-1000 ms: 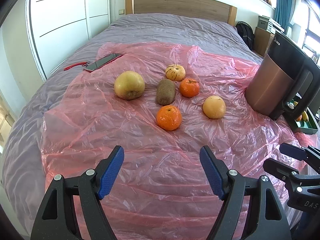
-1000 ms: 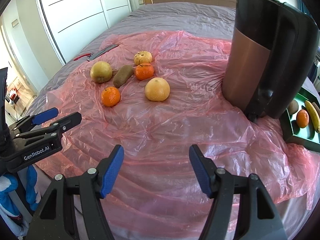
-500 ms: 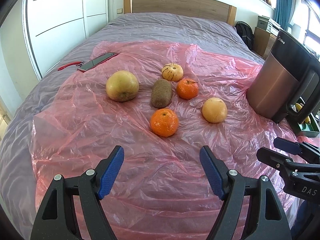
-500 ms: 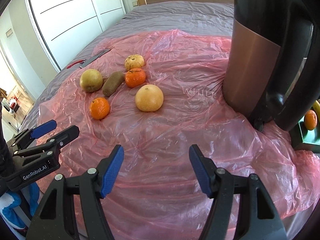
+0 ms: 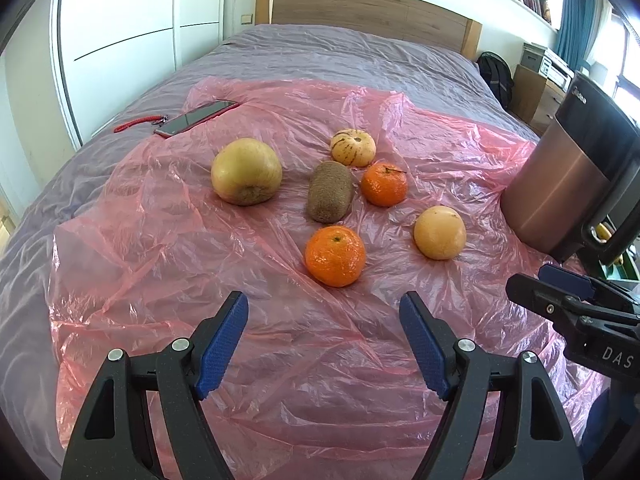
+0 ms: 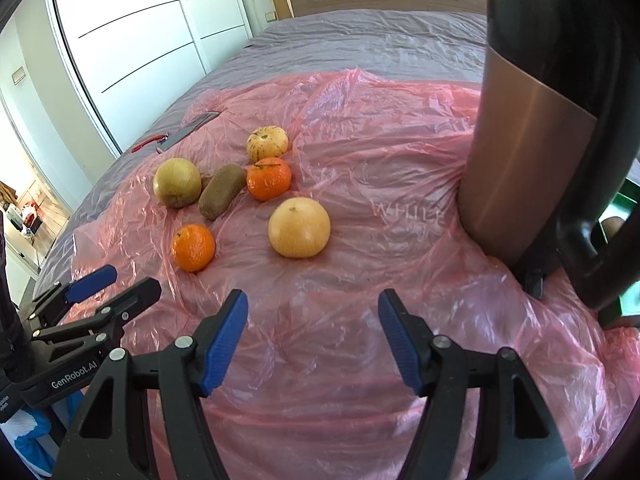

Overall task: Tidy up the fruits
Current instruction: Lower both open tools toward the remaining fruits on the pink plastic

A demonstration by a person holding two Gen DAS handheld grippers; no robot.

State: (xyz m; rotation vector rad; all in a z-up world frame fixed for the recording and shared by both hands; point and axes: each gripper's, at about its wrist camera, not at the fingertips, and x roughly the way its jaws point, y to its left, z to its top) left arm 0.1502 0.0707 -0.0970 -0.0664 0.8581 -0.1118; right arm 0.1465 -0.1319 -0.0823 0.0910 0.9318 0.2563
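Several fruits lie on a pink plastic sheet [image 5: 160,240] spread over a bed. Nearest my left gripper [image 5: 324,340] is a mandarin [image 5: 335,255]; behind it lie a kiwi [image 5: 329,191], a second mandarin [image 5: 384,184], a striped yellow melon [image 5: 353,147], a large yellow pear [image 5: 246,171] and a pale grapefruit [image 5: 439,233]. The left gripper is open and empty, short of the near mandarin. My right gripper [image 6: 312,336] is open and empty too, short of the grapefruit [image 6: 299,227], with the mandarin [image 6: 193,247] to its left.
A tall copper and black appliance [image 6: 532,140] stands on the sheet at the right, with a green tray [image 6: 624,208] partly hidden behind it. A phone [image 5: 196,117] with a red strap lies at the sheet's far left edge. White wardrobe doors [image 6: 132,48] line the left.
Both grippers have moved forward and slightly down toward the fruits, which now look larger and closer. Their jaws have kept the same width. No fruit has moved.
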